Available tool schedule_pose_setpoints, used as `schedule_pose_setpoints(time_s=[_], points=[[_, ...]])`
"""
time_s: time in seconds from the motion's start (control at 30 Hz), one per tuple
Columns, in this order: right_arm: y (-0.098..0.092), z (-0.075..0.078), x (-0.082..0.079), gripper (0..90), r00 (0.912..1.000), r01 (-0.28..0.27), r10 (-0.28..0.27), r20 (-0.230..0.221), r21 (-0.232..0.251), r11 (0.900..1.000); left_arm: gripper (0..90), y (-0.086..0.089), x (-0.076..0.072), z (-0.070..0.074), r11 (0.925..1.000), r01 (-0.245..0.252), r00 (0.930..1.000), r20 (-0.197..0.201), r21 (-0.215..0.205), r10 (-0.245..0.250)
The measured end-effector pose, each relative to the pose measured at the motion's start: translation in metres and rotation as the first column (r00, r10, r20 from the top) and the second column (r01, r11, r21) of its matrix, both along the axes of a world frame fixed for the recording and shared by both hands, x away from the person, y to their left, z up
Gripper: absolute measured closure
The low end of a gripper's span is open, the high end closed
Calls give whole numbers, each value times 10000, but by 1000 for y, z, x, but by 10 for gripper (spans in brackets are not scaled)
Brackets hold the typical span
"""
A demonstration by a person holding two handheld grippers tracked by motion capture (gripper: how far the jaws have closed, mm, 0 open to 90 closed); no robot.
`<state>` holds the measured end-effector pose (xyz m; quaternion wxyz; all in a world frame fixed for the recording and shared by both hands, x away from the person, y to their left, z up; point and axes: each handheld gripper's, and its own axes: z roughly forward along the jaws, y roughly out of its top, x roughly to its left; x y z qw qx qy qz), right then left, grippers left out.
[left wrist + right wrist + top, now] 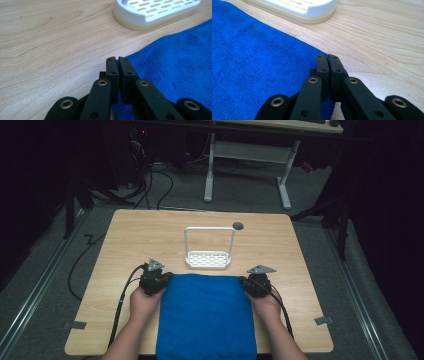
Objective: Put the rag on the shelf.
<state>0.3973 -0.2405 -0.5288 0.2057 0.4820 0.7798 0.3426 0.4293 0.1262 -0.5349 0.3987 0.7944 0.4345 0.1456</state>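
Note:
A blue cloth (pixel 205 315) lies flat on the wooden table (pixel 135 240) and hangs over its near edge. My left gripper (pixel 165 279) sits at the cloth's far left corner, my right gripper (pixel 246 283) at its far right corner. In the left gripper view the black jaws (pixel 117 60) are pressed together over the edge of the cloth (pixel 180 67), with blue fabric between them lower down. In the right gripper view the jaws (pixel 327 57) are closed the same way on the corner of the cloth (pixel 249 62).
A white slotted rack (pixel 208 260) with a tall wire handle stands just beyond the cloth, mid-table; its base shows as the rack (pixel 155 12) and the rack (pixel 307 7). A dark round spot (pixel 238 225) lies behind it. Bare wood flanks the cloth.

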Motion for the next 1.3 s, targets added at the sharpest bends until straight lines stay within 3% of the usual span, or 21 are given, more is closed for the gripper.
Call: schedule_pose_setpoints(time_s=[0.1,0.27,0.37,0.53,0.83,1.17,1.23,1.3], points=[[1,5,-4,888,9984,-235,232,514,54,9997,874,1,-2,0,9999,-30,9998,171,-121,32],[4,10,-12,888,9947,-467,433,933,342,9983,876,4,-6,3,9989,4,9992,390,-475,14],[1,14,-15,888,9928,-477,413,1124,548,9974,876,5,-10,7,9988,42,9983,583,-485,-14],[-5,23,-23,888,9863,-411,272,1625,830,9957,875,8,-20,21,9953,-40,9919,1261,-966,162],[-3,45,-39,888,9646,-576,260,2623,1132,9919,874,14,-34,43,9912,-41,9739,2244,-1322,340],[1,64,-51,887,9360,-762,290,3509,1213,9897,875,20,-47,71,9834,8,9478,3138,-1817,572],[0,70,-54,888,9309,-817,233,3645,1457,9860,875,20,-51,77,9809,69,9393,3378,-1944,603],[1,75,-57,888,9211,-834,227,3886,1401,9866,875,21,-54,83,9787,107,9322,3561,-2051,645]])
